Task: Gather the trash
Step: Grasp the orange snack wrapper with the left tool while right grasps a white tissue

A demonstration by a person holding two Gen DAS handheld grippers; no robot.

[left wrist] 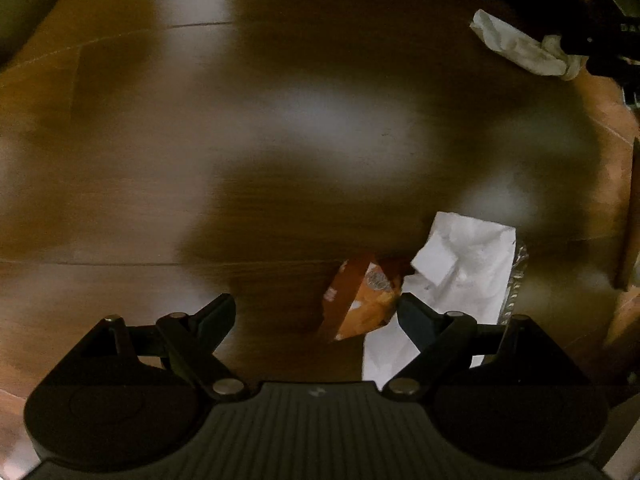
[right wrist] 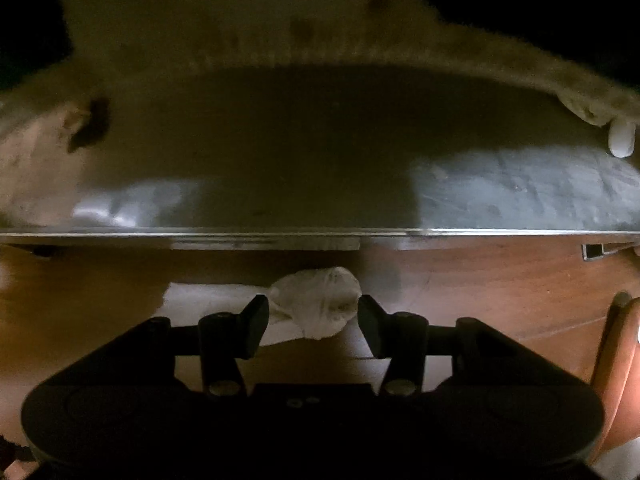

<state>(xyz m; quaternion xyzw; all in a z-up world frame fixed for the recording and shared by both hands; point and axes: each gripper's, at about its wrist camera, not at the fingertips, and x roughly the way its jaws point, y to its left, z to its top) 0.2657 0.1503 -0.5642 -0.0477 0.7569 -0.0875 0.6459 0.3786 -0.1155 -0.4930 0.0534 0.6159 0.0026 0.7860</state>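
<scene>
Pointing steeply down at a dark wooden floor (left wrist: 280, 120), the left gripper (left wrist: 316, 312) stands with its jaws spread wide and nothing pressed between them. In the left wrist view an orange snack wrapper (left wrist: 356, 300) lies on the floor in the lower middle of the frame, inside the gap between the fingers and close to the right one; whether that finger touches it cannot be told. Just to the right of the wrapper, and partly under that same finger, lies a sheet of crumpled white paper (left wrist: 464, 264), with a strip of silvery foil (left wrist: 516, 280) showing along its right edge. In the upper right of that frame, well apart from these, a second piece of crumpled white paper (left wrist: 520, 44) lies on the floor next to dark, unclear shapes at the frame's edge.

In the right wrist view the right gripper (right wrist: 314, 320) is released too, its fingers apart with a crumpled ball of whitish tissue (right wrist: 316, 304) sitting between them. The tissue fills most of the gap, yet it is too dim to say that either pad presses on it. It lies on the wooden floor (right wrist: 500, 280), on or beside a flat pale patch (right wrist: 208, 300) at the lower left of centre. Above it, across the middle of the frame, runs a long metallic edge (right wrist: 320, 234) of a dark, glossy surface, and beyond that a pale fuzzy fabric (right wrist: 240, 20) fills the upper part.
</scene>
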